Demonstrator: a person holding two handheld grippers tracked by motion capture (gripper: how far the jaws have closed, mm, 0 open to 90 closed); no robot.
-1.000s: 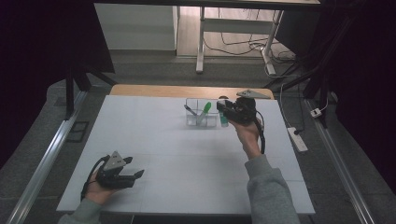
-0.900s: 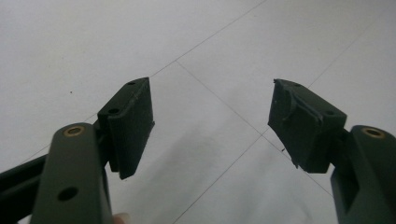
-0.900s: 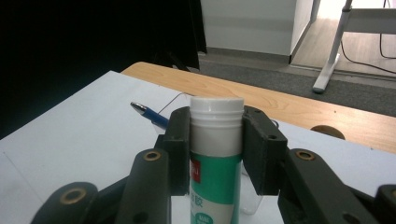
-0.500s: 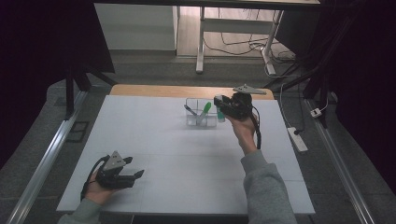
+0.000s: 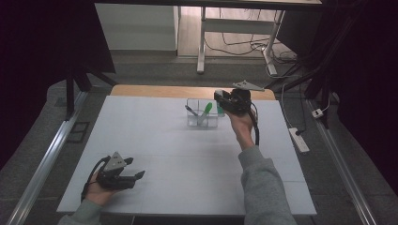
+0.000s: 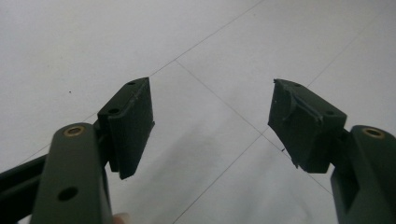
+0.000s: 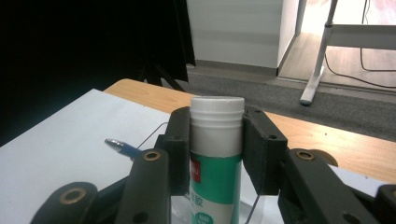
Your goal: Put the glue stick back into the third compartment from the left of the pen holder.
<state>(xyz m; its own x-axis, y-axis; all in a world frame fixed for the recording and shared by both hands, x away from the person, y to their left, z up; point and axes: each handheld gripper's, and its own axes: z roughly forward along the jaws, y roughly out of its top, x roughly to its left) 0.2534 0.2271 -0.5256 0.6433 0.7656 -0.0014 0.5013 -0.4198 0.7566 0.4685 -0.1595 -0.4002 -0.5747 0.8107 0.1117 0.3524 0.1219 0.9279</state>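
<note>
My right gripper (image 7: 217, 133) is shut on a green-and-white bottle with a white cap (image 7: 216, 154), held upright, with a pad pressing on each side. In the high view that right gripper (image 5: 223, 105) hangs at the right end of a clear plastic box (image 5: 194, 123) at the table's far middle, and the bottle's green (image 5: 220, 111) peeks out below it. In the box stand a green marker (image 5: 207, 108) and a grey pen (image 5: 191, 111). My left gripper (image 5: 136, 177) rests near the front left edge. Its jaws (image 6: 212, 116) stand wide apart over bare white table.
The white tabletop (image 5: 178, 159) ends at a wooden strip (image 5: 155, 90) along the far side. A power strip (image 5: 298, 139) lies off the right edge. Desk legs (image 5: 202, 51) and cables stand on the floor beyond. A blue-tipped pen (image 7: 119, 147) shows left of the held bottle.
The right hand has carried the bottle a little to the left and farther from the person, closer to the clear box. The left hand has stayed put.
</note>
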